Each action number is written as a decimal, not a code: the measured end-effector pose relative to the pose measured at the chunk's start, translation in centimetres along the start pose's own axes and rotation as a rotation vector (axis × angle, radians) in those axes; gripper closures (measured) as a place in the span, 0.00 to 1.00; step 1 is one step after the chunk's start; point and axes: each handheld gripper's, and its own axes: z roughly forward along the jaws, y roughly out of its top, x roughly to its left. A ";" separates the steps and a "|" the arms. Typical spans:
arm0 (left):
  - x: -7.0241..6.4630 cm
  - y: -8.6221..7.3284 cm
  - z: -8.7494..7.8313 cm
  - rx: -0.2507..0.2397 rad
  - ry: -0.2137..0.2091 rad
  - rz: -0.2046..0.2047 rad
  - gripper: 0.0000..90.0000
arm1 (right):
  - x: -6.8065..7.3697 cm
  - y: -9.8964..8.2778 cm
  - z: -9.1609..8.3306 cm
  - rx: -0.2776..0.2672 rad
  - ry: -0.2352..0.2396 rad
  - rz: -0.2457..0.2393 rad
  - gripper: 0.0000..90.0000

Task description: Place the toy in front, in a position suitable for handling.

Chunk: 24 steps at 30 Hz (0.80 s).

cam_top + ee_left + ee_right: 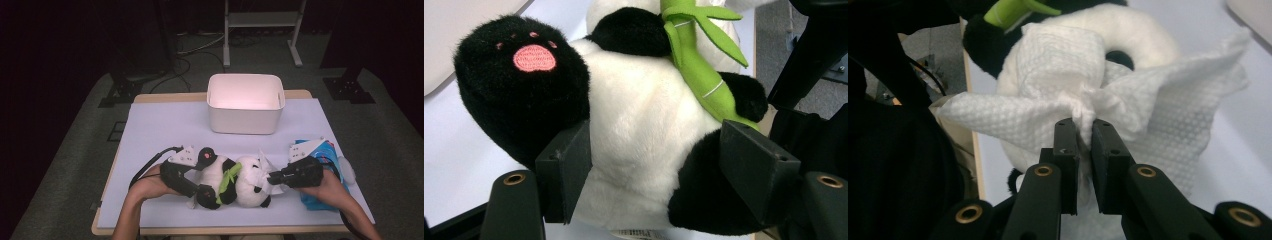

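The toy panda (231, 181) lies on its back near the front edge of the desk (165, 125), between the two hands. It is soft and fluffy, with a round white tummy and black fuzzy legs. One black foot has a pink stitched pad on it. A green felt bamboo stick (696, 65) with pointy leaves lies across its chest.

The left claw (201, 175) is shut on the panda's lower body. Its two flat black pads press into the plush from both sides, one at the white tummy beside the foot and one at the other black leg. The fur is squashed in a little where the pads push.

The right claw (272, 177) is pinched almost all the way shut on a white wipe (1128, 107). The wipe is thin and bumpy, with tiny dots all over it. It is bunched up at the pinch and fans out in folds on both sides. It lies against the panda's round white head.

Under the right hand is a blue packet (325, 175), flat and shiny, touching the right edge of the desk cover. The desk cover is smooth and pale blue-white.

Farther back, in the middle of the desk, stands a white plastic box (246, 102). It has smooth sides and rounded corners, and its top is open.

Behind the desk is grey floor (390, 130) with black cables on it.
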 end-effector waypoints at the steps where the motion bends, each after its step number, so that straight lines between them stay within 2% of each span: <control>1: 0.0 0.0 0.0 0.000 0.000 0.000 0.32 | 0.2 -0.1 0.0 0.002 0.005 0.001 0.90; 5: 0.0 0.0 0.0 0.001 0.000 0.000 0.32 | 0.9 0.0 0.5 -0.001 0.028 -0.018 0.90; 6: 0.0 0.0 0.0 0.001 0.001 0.000 0.32 | 1.5 0.1 0.9 0.010 0.044 -0.035 0.90; 10: -0.1 -0.1 0.0 0.002 0.003 0.003 0.32 | 2.3 0.3 1.4 0.027 0.046 -0.060 0.90; 17: -0.2 -0.1 0.0 0.003 0.004 0.002 0.32 | 0.9 -0.2 0.0 -0.002 0.001 -0.020 0.90; 24: -0.3 -0.1 0.0 0.011 0.001 0.010 0.32 | -0.8 0.2 -0.2 -0.016 -0.024 0.013 0.90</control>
